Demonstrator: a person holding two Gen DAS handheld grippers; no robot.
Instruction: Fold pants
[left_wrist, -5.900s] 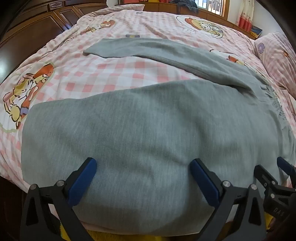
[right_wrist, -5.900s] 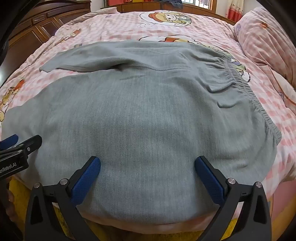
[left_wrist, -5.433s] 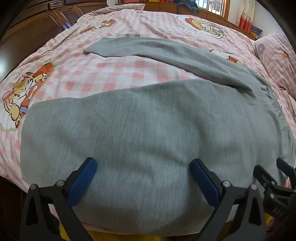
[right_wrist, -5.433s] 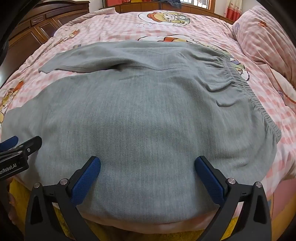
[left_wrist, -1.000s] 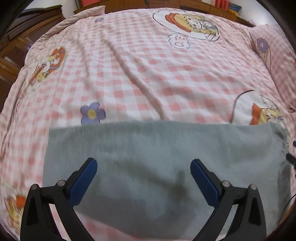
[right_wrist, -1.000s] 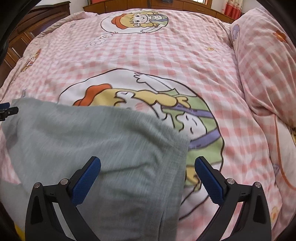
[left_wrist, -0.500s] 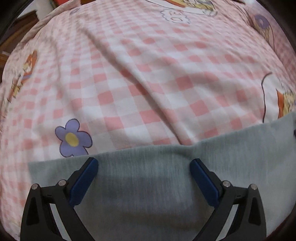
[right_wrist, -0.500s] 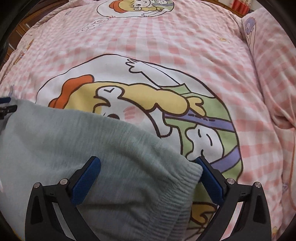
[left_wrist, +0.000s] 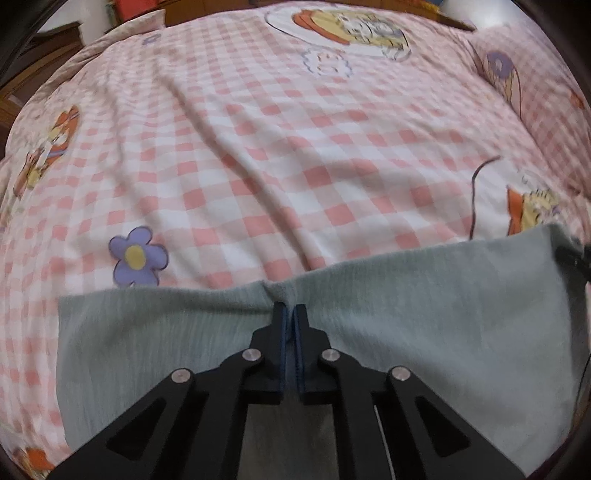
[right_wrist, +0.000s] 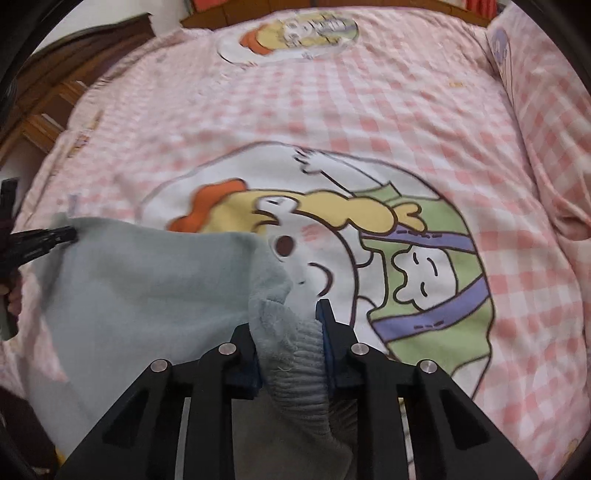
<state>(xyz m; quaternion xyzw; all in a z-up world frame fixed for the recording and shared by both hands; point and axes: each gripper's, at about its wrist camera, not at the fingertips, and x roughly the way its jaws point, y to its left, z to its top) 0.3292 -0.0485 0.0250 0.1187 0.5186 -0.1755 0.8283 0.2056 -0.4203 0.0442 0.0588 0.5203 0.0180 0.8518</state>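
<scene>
Both grippers, open a moment ago, now clench the pants (left_wrist: 406, 314): left gripper (left_wrist: 289, 310) and right gripper (right_wrist: 291, 314), ready for my next fold.

Right tool (right_wrist: 290, 332) sits bottom center of the frame, jaws squeezed tight on a bunched-up ribbed bit of the grey pants (right_wrist: 147, 295), prob the waistband or a cuff, can't tell which. Rest of the fabric spreads out to the left & lower left, lying over the bed (right_wrist: 369, 110) w/ its pink checked cover. Big cartoon print (right_wrist: 406, 258) mid-frame, partly covered by the pants edge. At the left edge the left tool (right_wrist: 64, 233) touches the far corner of the fabric, too blurry to see its grip. Pillow (right_wrist: 554, 129) on the right, dark wood furniture (right_wrist: 74, 92) upper left.
</scene>
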